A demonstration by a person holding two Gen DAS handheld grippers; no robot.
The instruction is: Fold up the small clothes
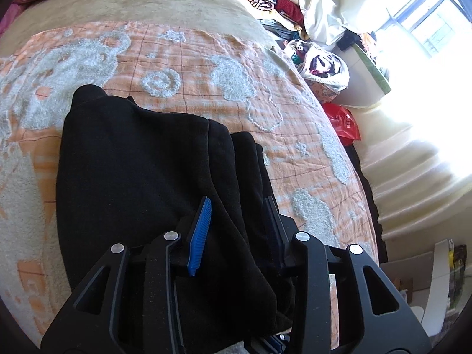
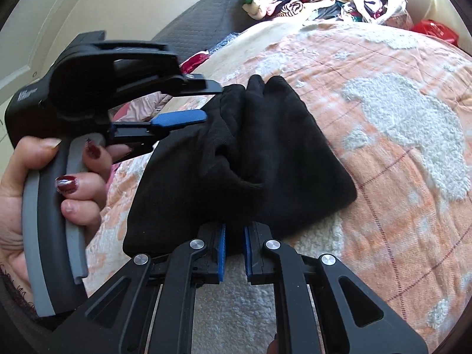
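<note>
Right gripper (image 2: 235, 253): jaws clenched on black knit garment (image 2: 265, 153) | left gripper (image 1: 236, 221): jaws released around its edge | orange-and-white bedspread (image 2: 398, 177) beneath

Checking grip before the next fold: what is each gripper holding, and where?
Right gripper pinches the black garment at its near edge. Left gripper has the garment's far bunched end between parted jaws; pad contact is unclear.

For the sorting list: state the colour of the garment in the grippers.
Plain black garment; shows best in the right wrist view.
</note>
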